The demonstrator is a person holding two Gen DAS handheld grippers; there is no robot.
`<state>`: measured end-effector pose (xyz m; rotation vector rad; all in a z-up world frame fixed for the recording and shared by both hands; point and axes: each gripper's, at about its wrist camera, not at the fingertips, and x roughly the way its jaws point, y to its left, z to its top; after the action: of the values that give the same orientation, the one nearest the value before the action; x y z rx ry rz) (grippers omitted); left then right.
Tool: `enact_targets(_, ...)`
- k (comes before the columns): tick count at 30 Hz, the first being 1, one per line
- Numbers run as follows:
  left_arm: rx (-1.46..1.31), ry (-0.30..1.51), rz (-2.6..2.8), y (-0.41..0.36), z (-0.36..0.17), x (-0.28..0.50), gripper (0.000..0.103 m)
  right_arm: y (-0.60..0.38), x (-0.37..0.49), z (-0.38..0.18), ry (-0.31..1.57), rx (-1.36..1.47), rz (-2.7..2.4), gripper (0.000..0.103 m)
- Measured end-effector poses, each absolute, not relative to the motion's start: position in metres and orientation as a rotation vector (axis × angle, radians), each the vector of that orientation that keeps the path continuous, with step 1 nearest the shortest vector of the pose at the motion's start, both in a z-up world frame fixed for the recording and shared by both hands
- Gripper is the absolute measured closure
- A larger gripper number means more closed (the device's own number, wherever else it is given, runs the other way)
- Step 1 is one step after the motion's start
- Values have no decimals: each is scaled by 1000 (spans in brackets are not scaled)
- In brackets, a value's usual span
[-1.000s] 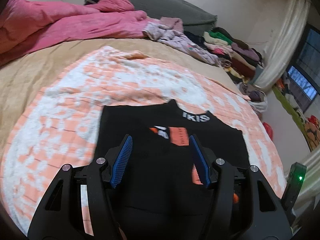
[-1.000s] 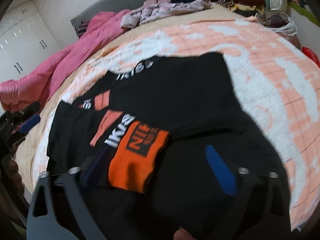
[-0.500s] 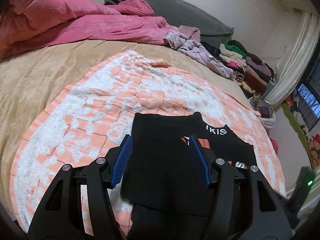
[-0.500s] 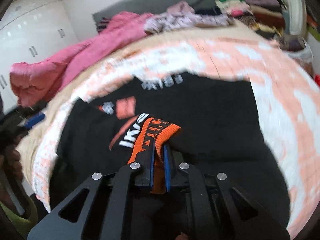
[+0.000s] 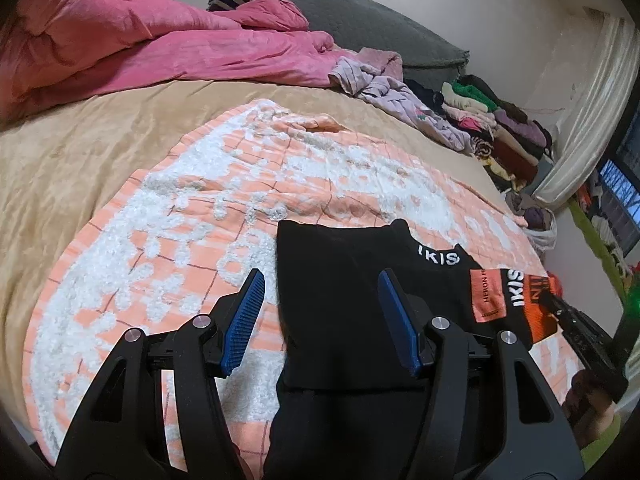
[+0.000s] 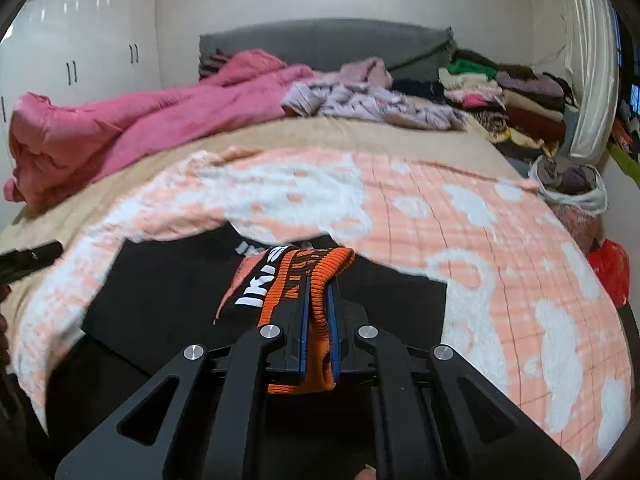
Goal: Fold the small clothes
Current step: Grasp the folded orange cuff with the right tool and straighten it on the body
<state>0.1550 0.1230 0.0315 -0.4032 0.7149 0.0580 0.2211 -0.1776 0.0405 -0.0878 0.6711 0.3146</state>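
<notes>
A black sweater (image 5: 340, 300) with white lettering and orange patches lies folded on an orange-and-white blanket (image 5: 200, 240). My left gripper (image 5: 320, 280) hovers open over the sweater's left edge, its blue pads well apart and pressing on nothing. My right gripper (image 6: 318, 284) is shut on the sweater's ribbed orange cuff (image 6: 316, 268), which is raised off the black body (image 6: 168, 292). In the left wrist view the cuff (image 5: 538, 308) sits at the sweater's right side, with the right gripper (image 5: 550, 302) reaching in from the lower right.
A pink duvet (image 5: 120, 40) is bunched at the head of the bed. Lilac garments (image 5: 400, 96) and a stack of folded clothes (image 5: 500, 128) lie at the far right. A white bag of clothes (image 6: 572, 184) and a red bag (image 6: 608, 268) sit beside the bed.
The right gripper closed on the orange cuff, then lifted it and rolled upright. The left gripper stayed open and drifted left, so the sweater now sits right of its centre.
</notes>
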Motion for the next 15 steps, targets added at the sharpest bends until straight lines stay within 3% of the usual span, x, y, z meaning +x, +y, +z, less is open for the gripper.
enact_targets(15,-241,804,9,68,9,199,52,-187,224,-2,761,-107,222,95)
